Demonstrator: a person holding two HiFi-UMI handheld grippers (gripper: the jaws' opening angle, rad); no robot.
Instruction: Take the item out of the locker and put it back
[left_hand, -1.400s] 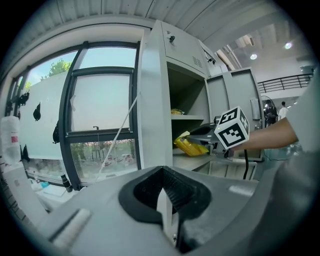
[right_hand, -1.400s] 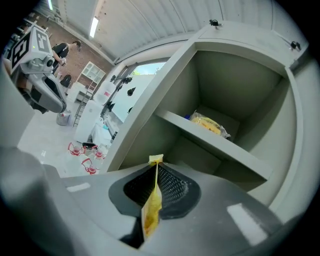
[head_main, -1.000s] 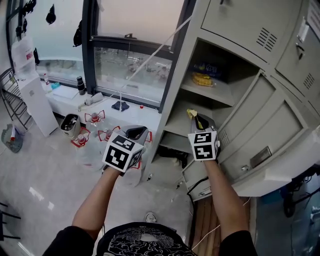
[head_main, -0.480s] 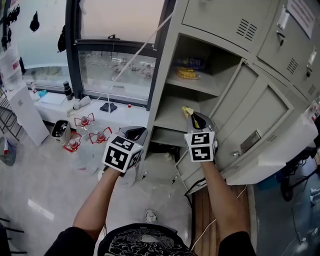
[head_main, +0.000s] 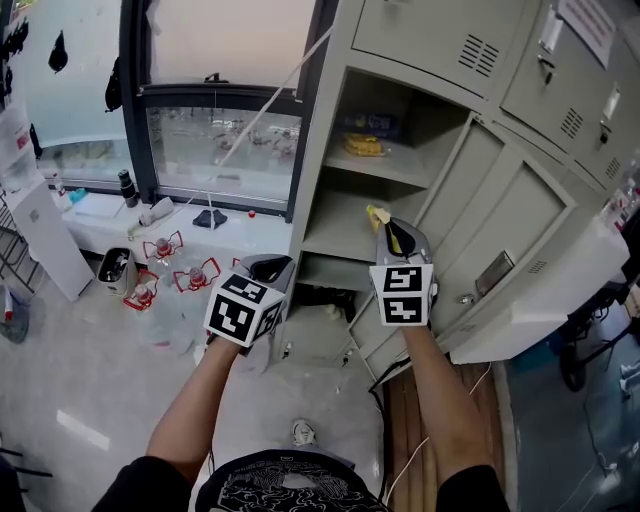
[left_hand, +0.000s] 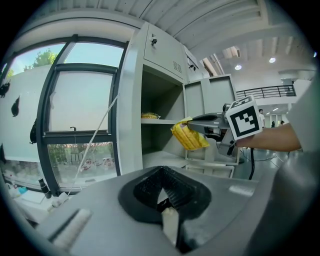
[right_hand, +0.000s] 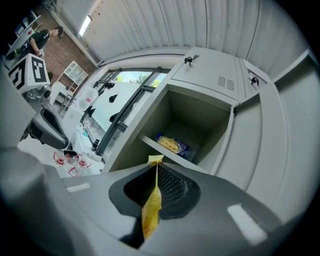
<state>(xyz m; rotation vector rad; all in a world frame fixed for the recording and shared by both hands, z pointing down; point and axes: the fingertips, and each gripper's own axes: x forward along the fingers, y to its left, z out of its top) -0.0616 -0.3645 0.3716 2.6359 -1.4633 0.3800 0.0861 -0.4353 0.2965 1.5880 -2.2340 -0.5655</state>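
Observation:
My right gripper (head_main: 385, 228) is shut on a thin yellow snack packet (head_main: 378, 214), held edge-on just in front of the open locker's lower shelf (head_main: 335, 235). In the right gripper view the packet (right_hand: 151, 205) stands pinched between the black pads of the right gripper (right_hand: 156, 167). The left gripper view shows the same packet (left_hand: 190, 136) hanging from the right gripper (left_hand: 196, 123). A second yellow-and-blue packet (head_main: 363, 146) lies on the upper shelf. My left gripper (head_main: 270, 268) hangs left of the locker, shut with nothing in it.
The locker's door (head_main: 500, 235) stands swung out to the right, and closed locker doors (head_main: 560, 70) surround it. A large window (head_main: 215, 130) is on the left, with bottles and red wire stands (head_main: 165, 247) on the floor below. Cables (head_main: 400, 365) trail near the locker's base.
The head view has swung slightly, so the locker sits a little further left and higher. Both grippers hold nearly the same places, the right one still gripping the packet.

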